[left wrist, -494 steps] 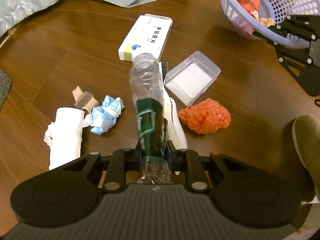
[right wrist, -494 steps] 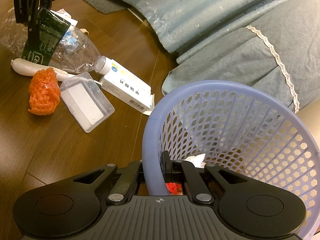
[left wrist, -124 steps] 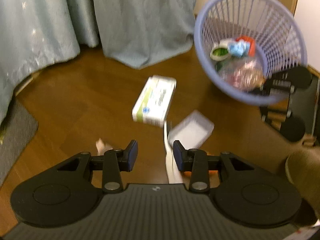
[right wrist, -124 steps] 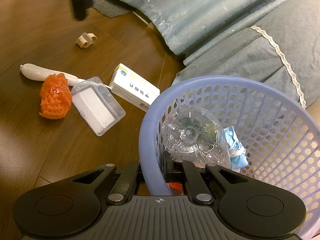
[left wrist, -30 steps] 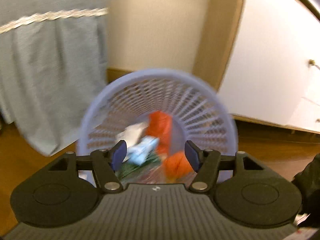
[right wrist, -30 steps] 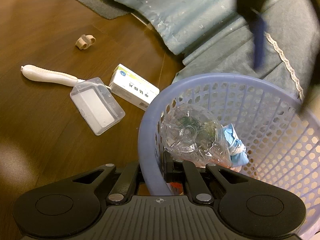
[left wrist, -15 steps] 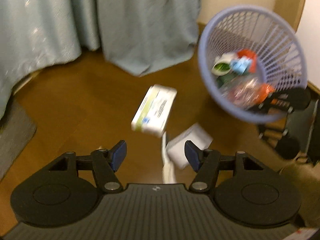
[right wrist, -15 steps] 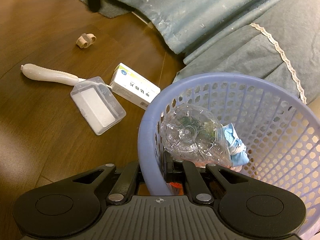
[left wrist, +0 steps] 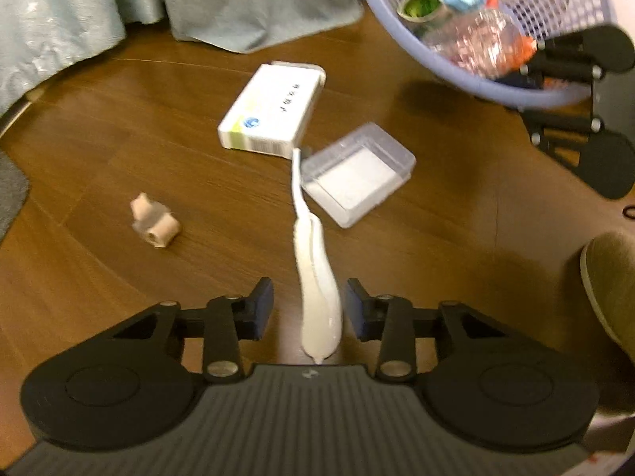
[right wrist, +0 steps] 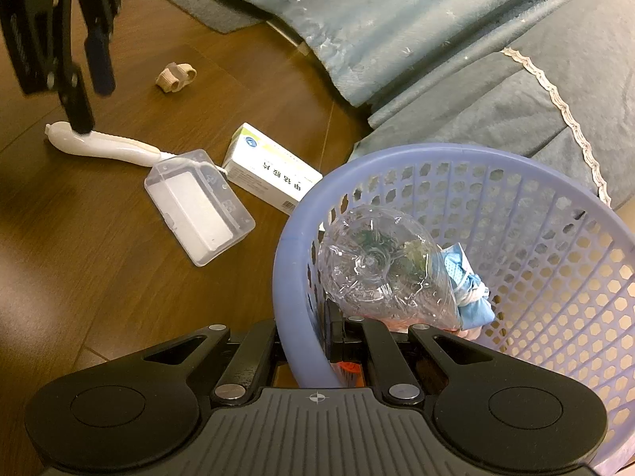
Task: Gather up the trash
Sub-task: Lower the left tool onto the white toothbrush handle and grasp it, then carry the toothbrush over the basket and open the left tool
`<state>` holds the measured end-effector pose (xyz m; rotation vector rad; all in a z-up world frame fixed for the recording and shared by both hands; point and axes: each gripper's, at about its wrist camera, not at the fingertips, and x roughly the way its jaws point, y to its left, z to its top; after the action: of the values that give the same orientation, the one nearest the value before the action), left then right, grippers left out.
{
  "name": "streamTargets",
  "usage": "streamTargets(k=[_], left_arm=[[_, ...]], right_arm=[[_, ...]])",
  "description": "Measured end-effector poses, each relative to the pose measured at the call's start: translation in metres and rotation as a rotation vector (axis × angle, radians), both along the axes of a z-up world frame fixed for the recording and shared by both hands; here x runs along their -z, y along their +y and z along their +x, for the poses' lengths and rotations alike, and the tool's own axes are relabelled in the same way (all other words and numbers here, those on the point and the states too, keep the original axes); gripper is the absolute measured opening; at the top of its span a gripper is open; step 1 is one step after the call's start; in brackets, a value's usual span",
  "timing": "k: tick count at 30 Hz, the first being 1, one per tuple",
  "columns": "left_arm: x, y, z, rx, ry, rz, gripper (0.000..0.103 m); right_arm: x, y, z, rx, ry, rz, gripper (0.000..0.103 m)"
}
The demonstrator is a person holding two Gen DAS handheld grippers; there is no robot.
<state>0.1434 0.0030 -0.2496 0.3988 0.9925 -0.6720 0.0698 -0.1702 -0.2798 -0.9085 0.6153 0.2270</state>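
Wooden floor (left wrist: 119, 158); white brush handle (left wrist: 317, 289) lies between the closing, still-spread left tongs (left wrist: 309, 309); right tongs (right wrist: 317, 341) pinch the basket (right wrist: 293, 277) rim

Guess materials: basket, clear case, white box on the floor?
Basket: lavender moulded plastic, matte, perforated lattice wall. Clear case: hard transparent plastic, glossy, white insert visible through it. White box: looks like printed cardboard, sharp folded edges, barcode; probably a thin carton.

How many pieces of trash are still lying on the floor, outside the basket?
4: the white handle between the left gripper fingers, the clear case beside it, the white box beyond, the beige scrap apart.
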Motion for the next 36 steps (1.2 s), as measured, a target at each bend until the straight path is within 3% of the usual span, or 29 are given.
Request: streamTargets(k=[18, 26, 36], left_arm=[[0.03, -0.02, 0.017, -0.03, 0.026, 0.05, 0.019], [0.021, 0.006, -0.003, -0.023, 0.041, 0.077, 0.019], [0.02, 0.028, -0.011, -0.099, 0.051, 0.077, 0.02]], right_arm=[[0.0, 0.0, 0.0, 0.001, 0.001, 0.0, 0.002], [0.0, 0.0, 0.0, 0.002, 0.001, 0.003, 0.002], [-0.001, 0.0, 0.0, 0.002, 0.003, -0.001, 0.002]])
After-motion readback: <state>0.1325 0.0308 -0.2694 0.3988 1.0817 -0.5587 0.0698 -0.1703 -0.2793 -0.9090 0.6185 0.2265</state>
